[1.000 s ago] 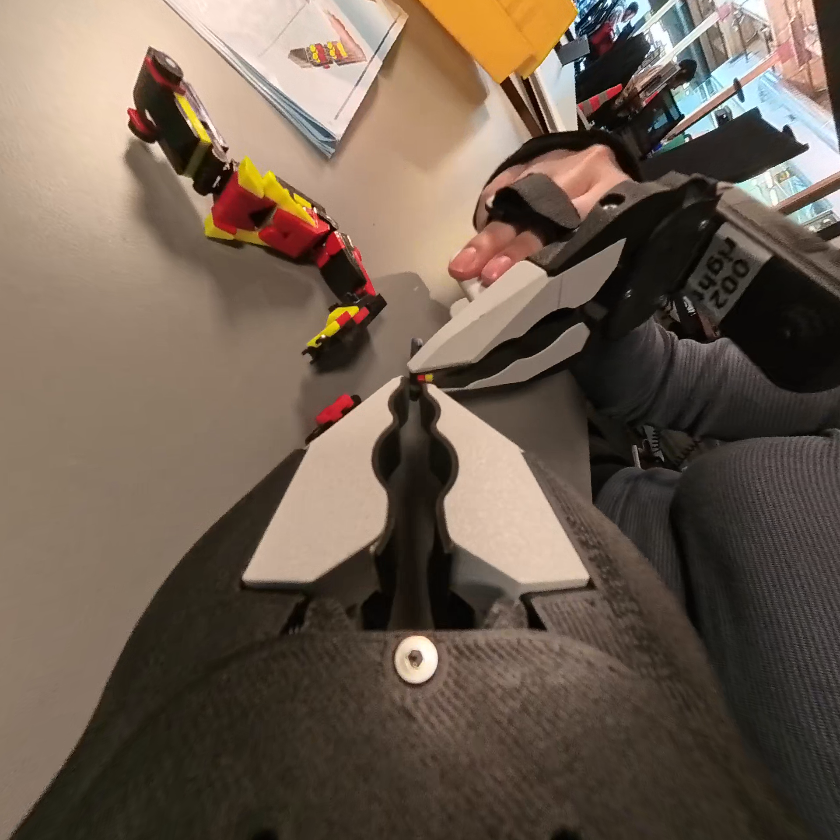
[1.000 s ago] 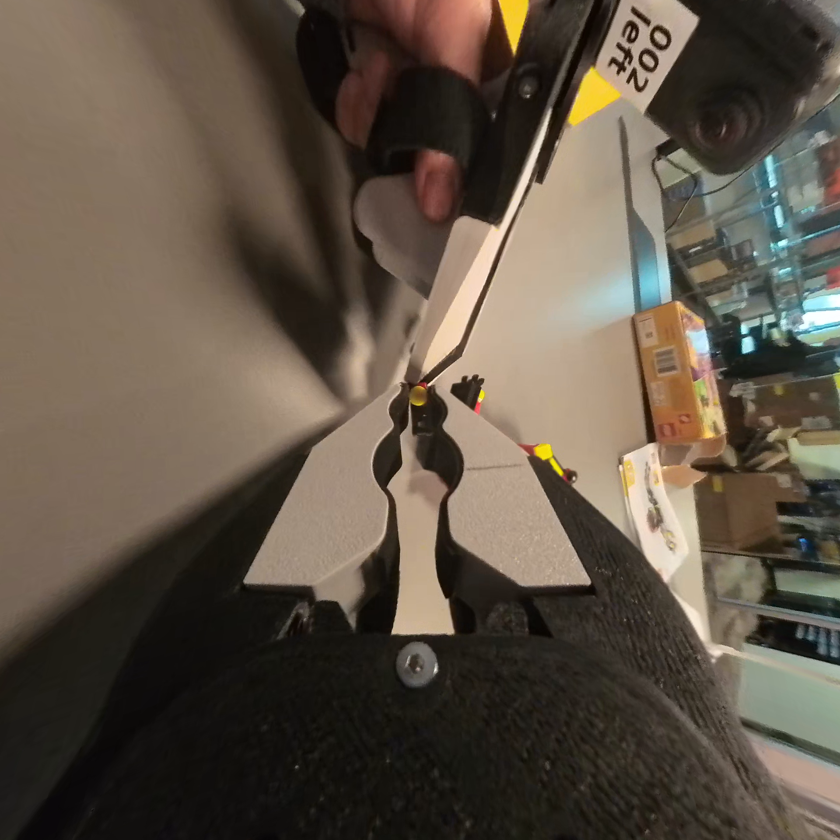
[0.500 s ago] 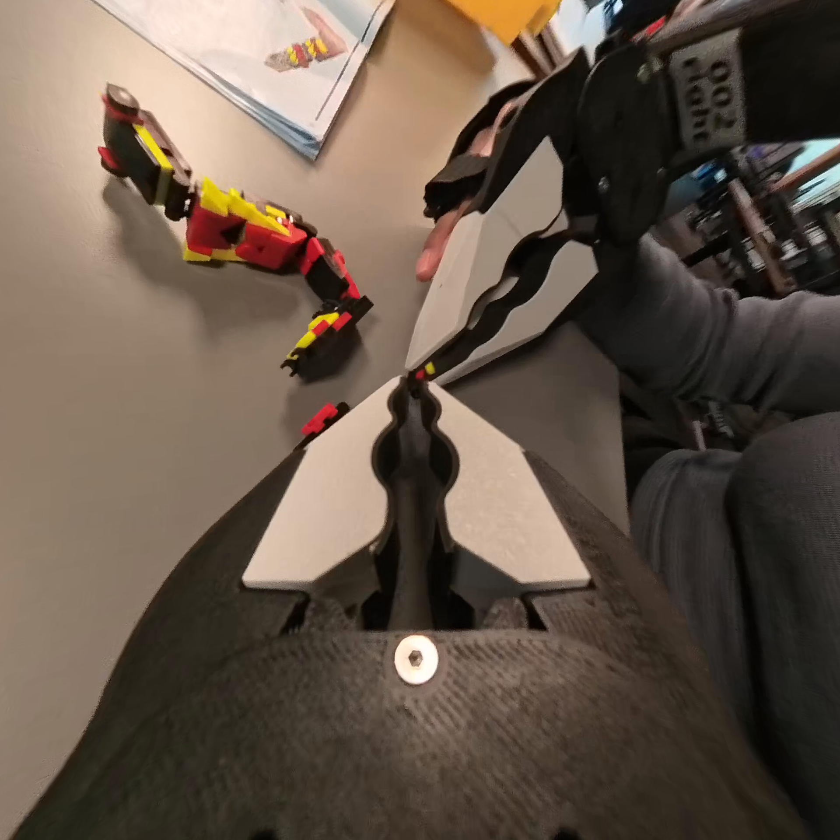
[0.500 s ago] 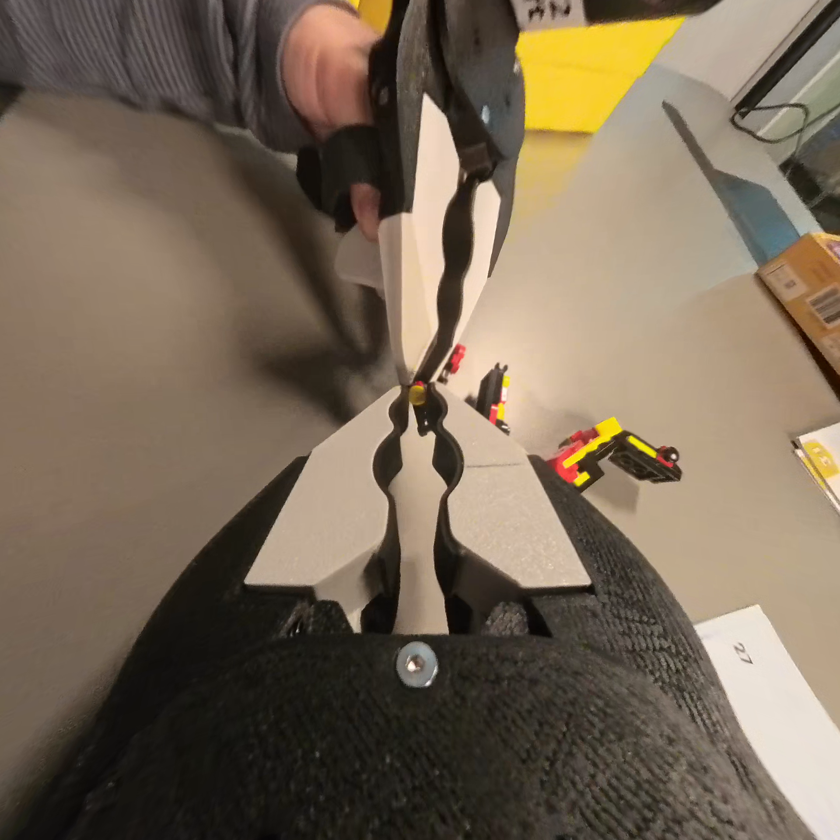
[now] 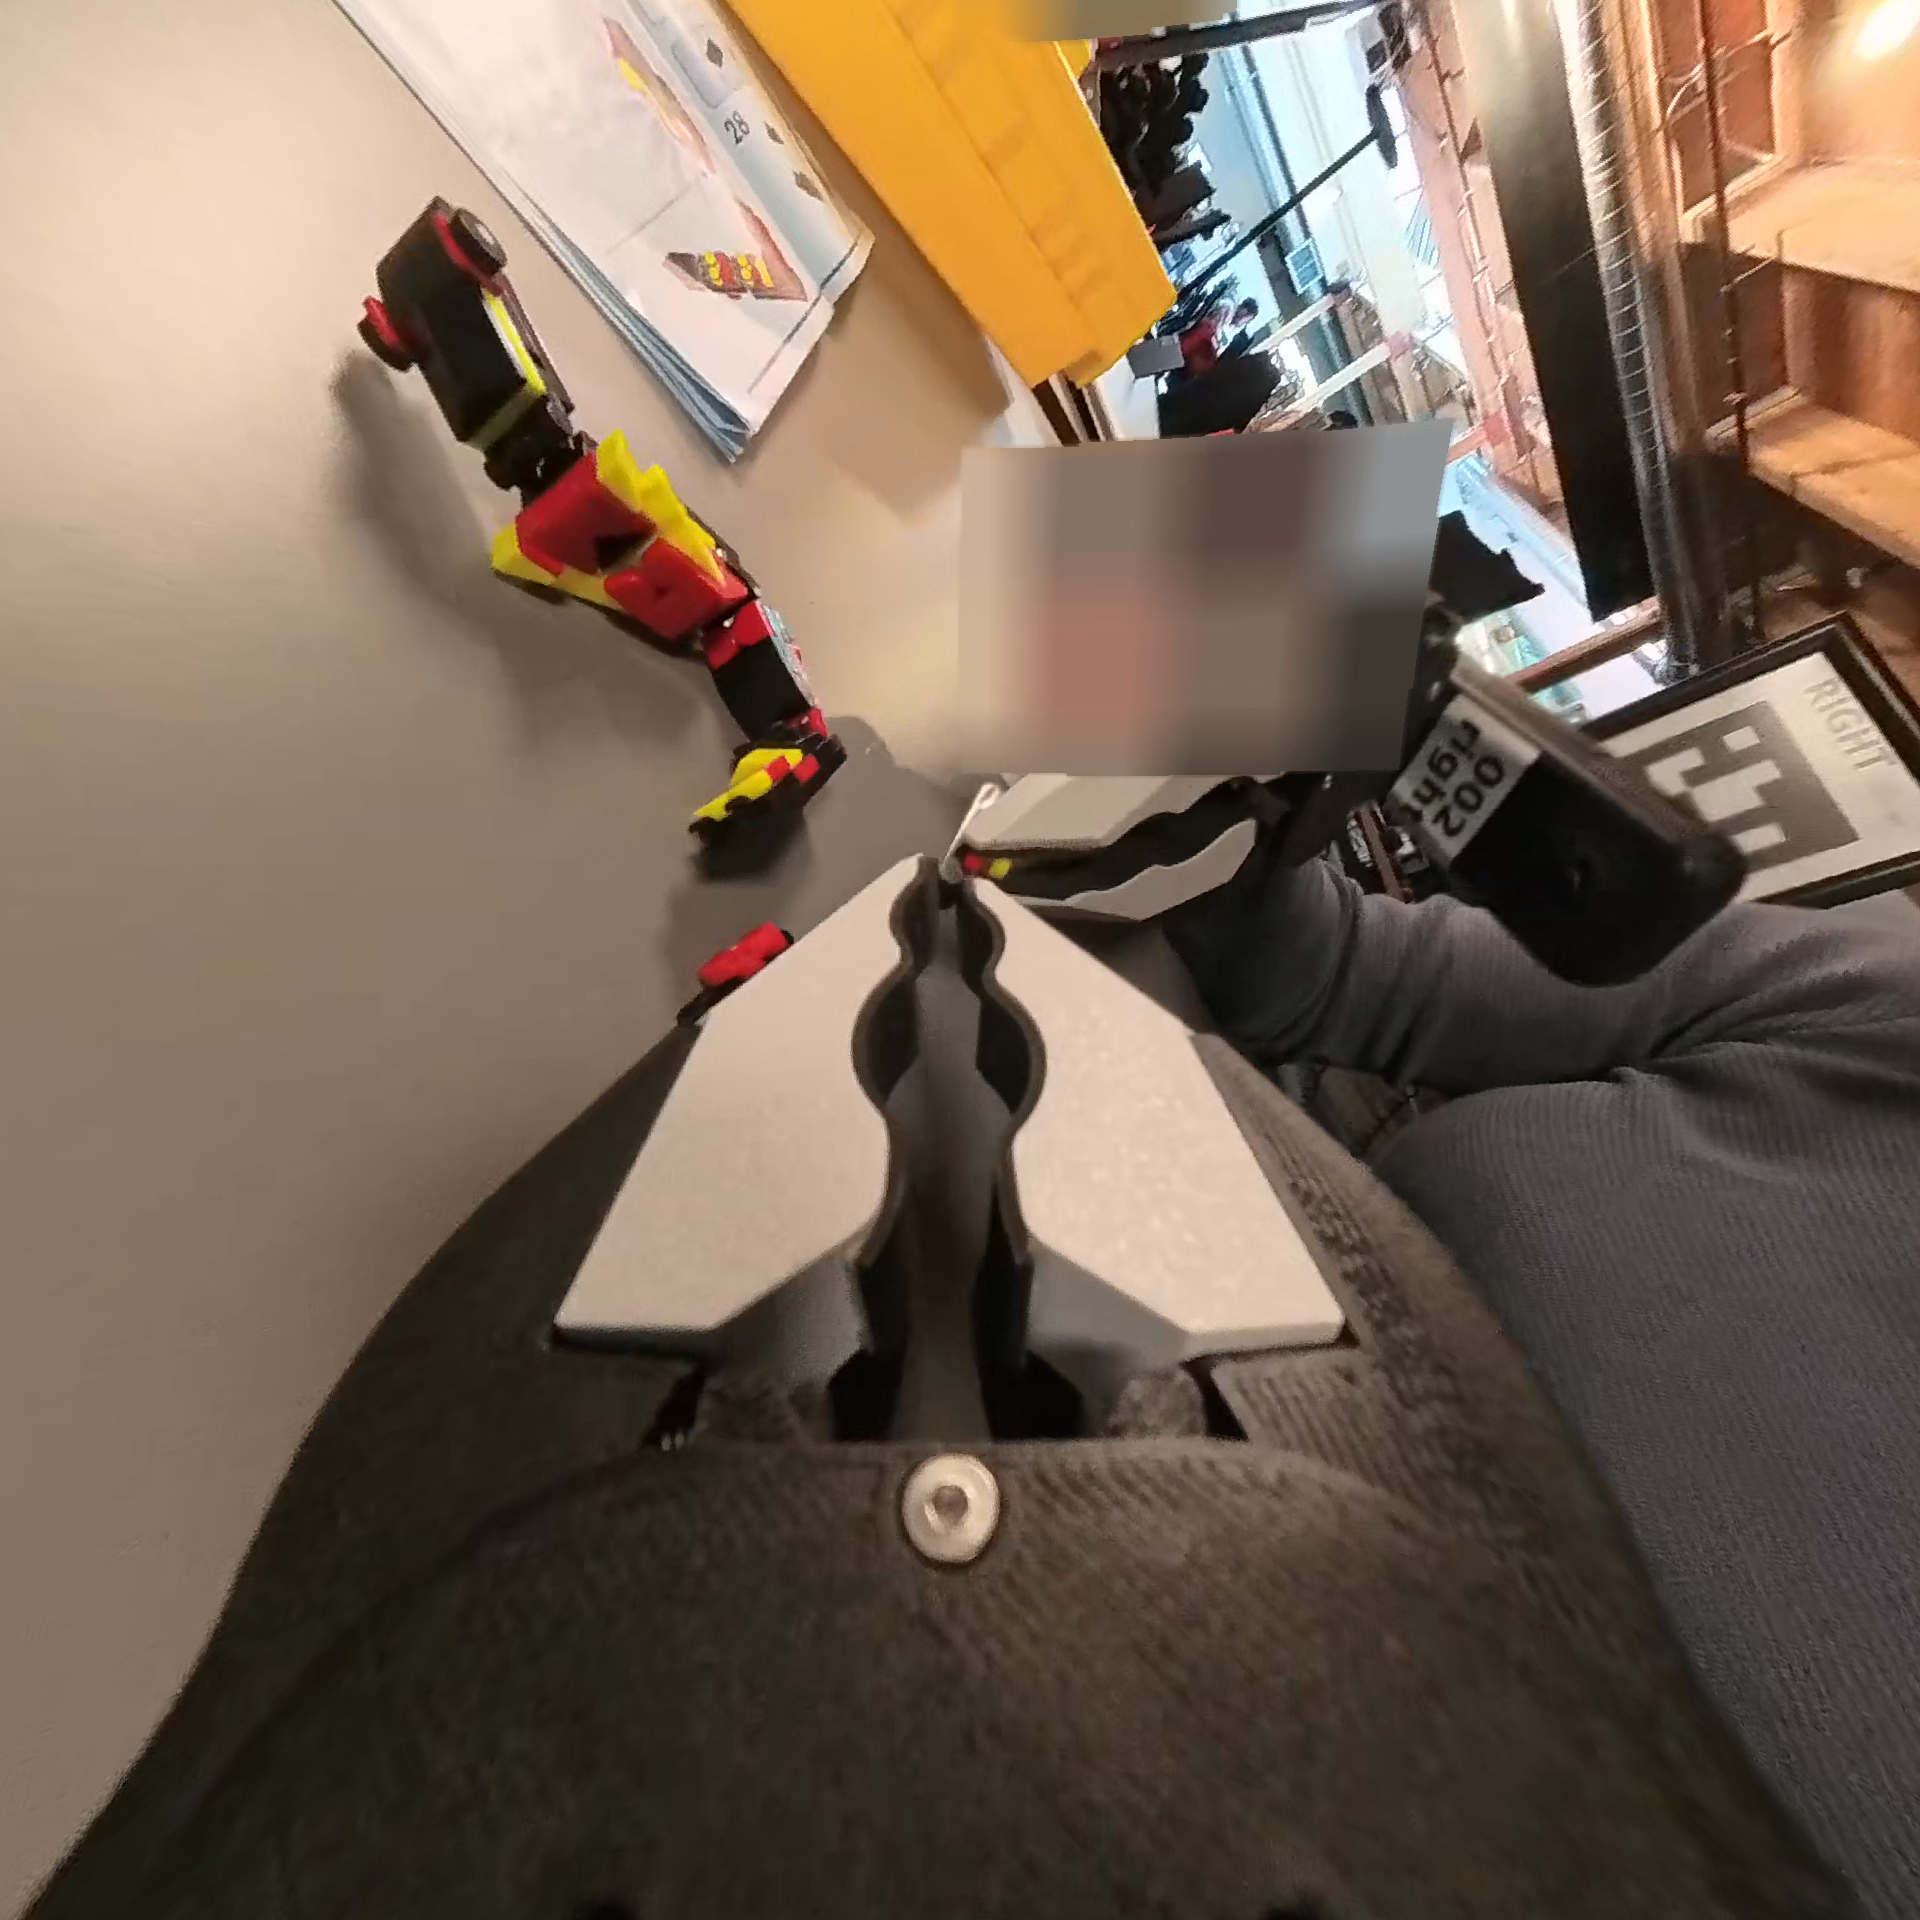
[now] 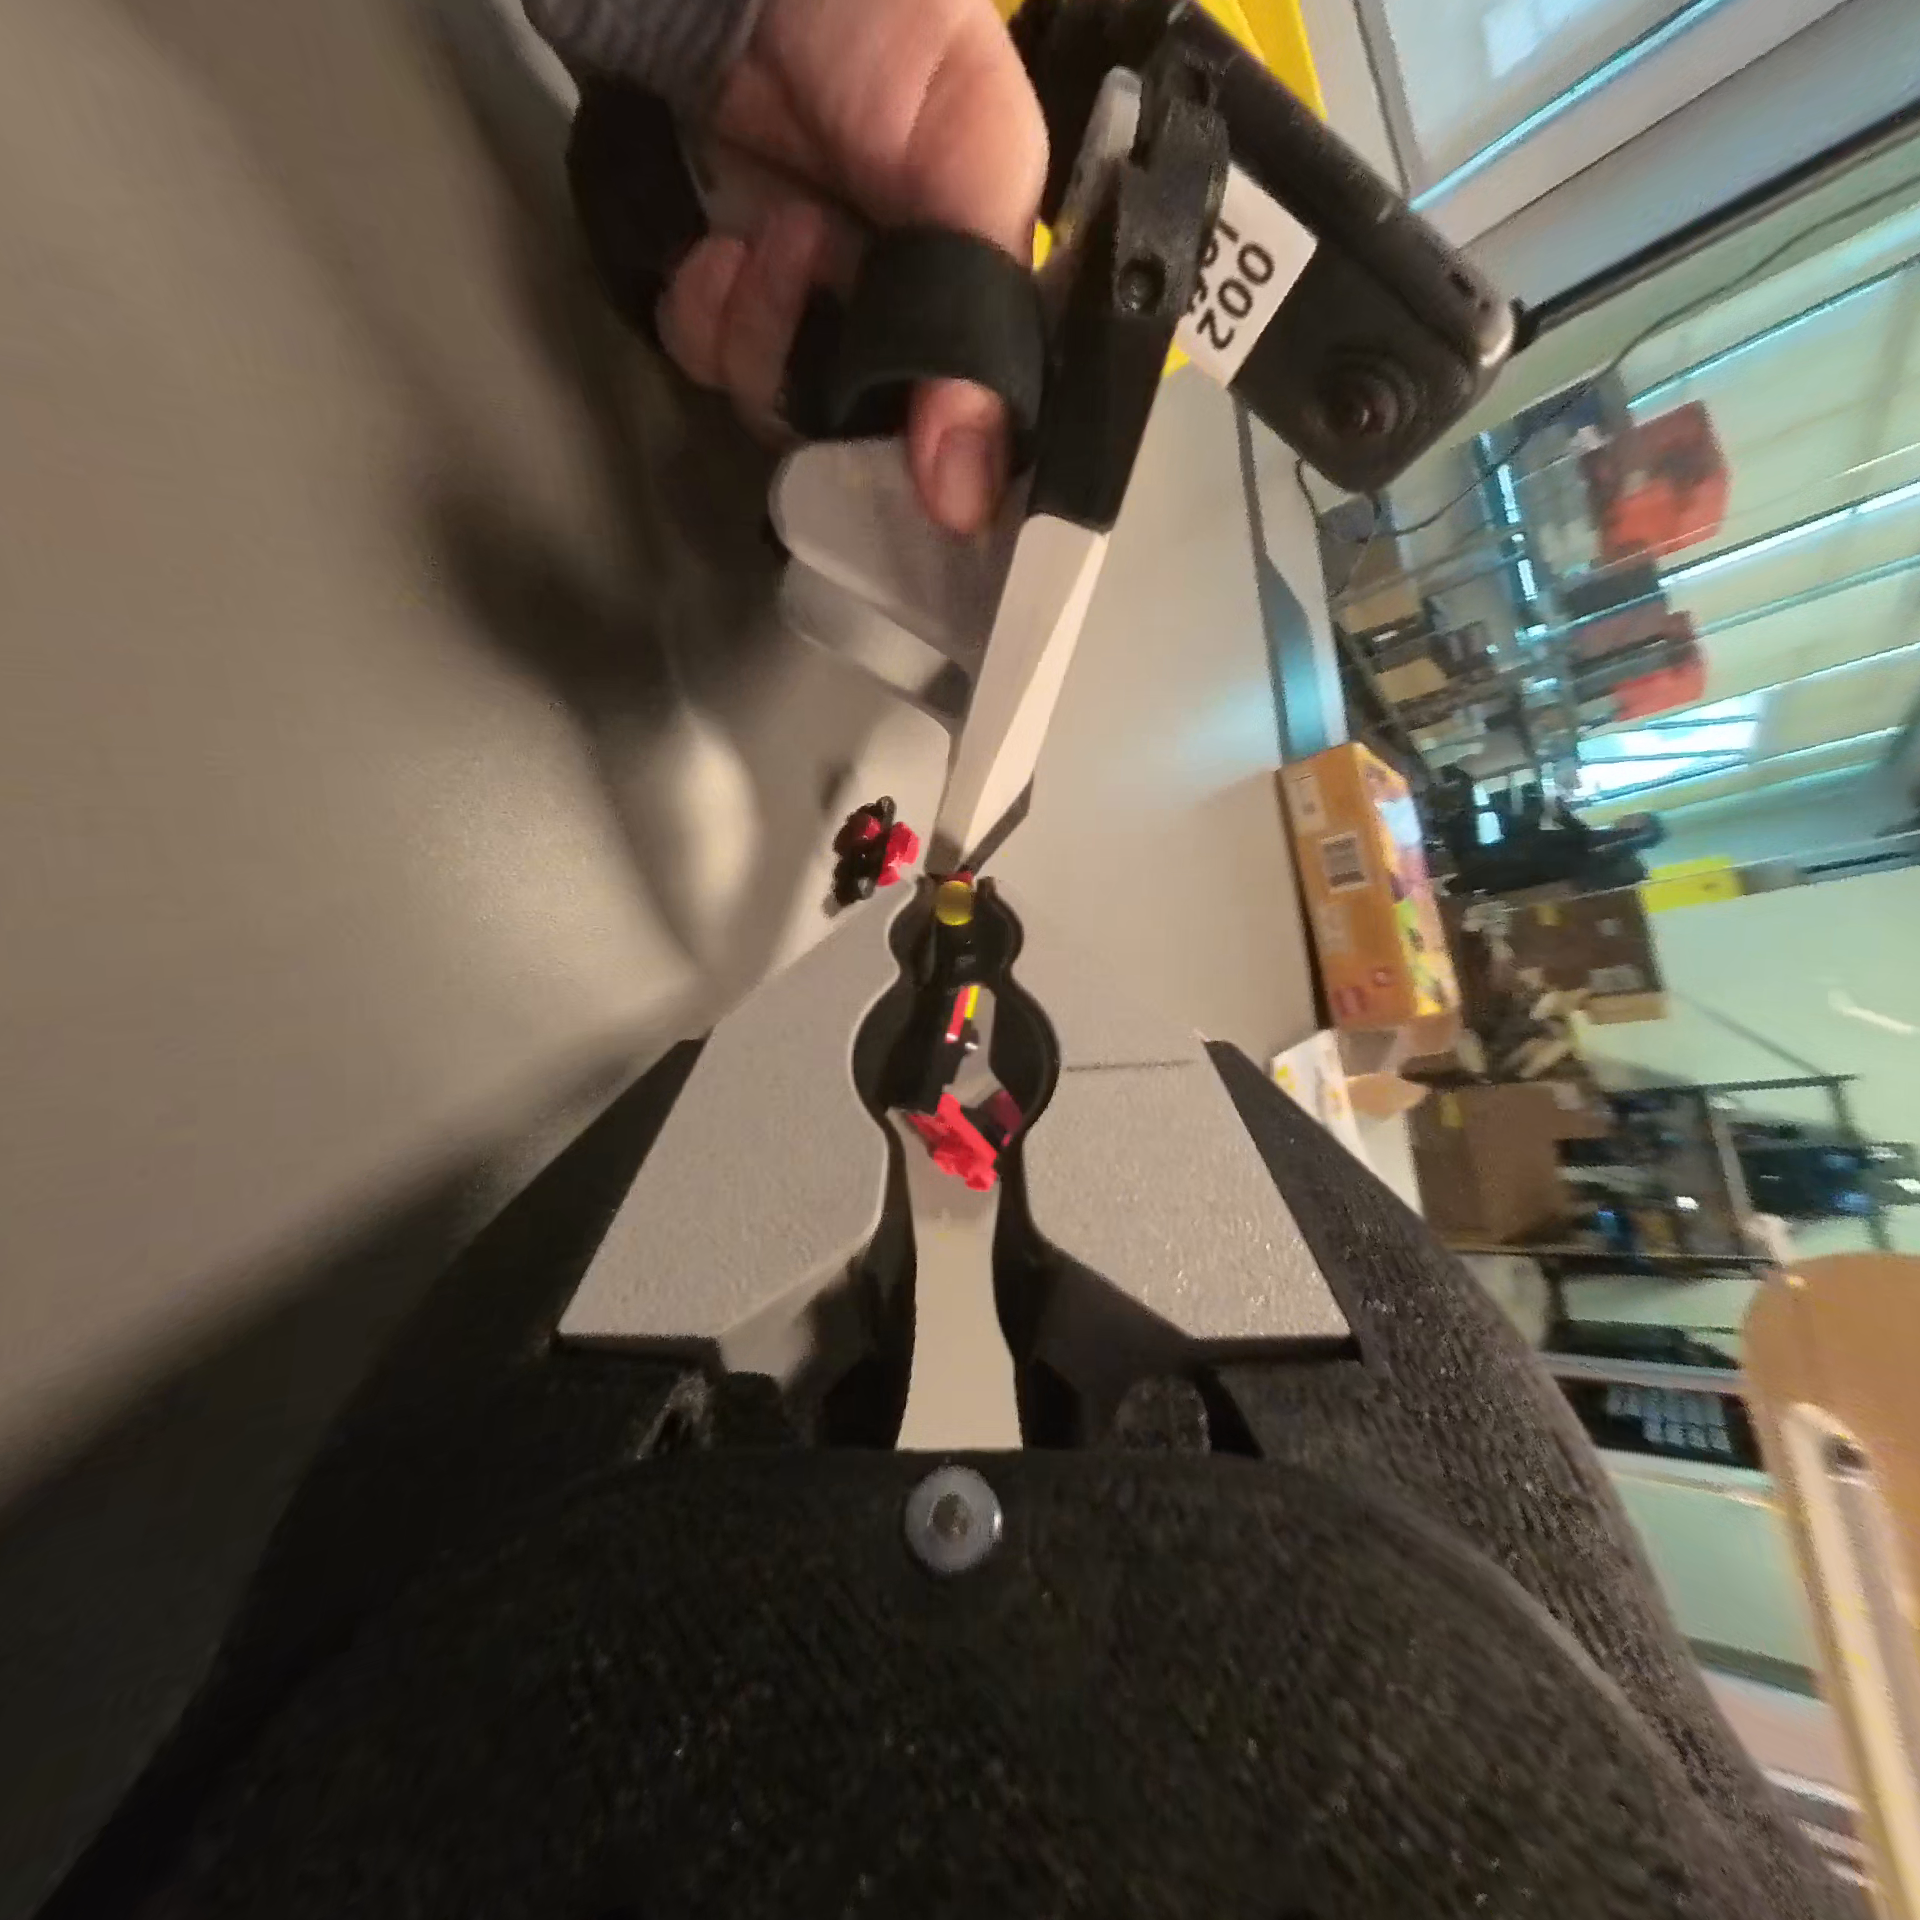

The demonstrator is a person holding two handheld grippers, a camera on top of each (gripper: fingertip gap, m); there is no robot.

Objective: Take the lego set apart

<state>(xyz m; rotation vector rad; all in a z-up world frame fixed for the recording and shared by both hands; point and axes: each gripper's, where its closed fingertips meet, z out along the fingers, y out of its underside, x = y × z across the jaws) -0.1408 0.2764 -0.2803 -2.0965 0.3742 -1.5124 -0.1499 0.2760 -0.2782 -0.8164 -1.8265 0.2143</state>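
A small lego piece with a yellow stud and red and black parts sits between the two gripper tips, above the table. My right gripper is shut on it. My left gripper meets it tip to tip, jaws nearly together on its other end. The left gripper comes down from above in the right wrist view. The right gripper enters from the right in the left wrist view. The red, yellow and black lego model lies on the table beyond. More black and red lego shows through the right fingers' gap.
A small red piece lies on the grey table next to my left fingers. Another red and black bit lies near the tips. An instruction booklet and a yellow bin lie beyond the model. A person's sleeve is at right. Less than 4 cm separates the two grippers' tips.
Both grippers have twisted about the small piece held between their tips. The right gripper swung from standing upright to lying flat at the right. The model on the table has not moved.
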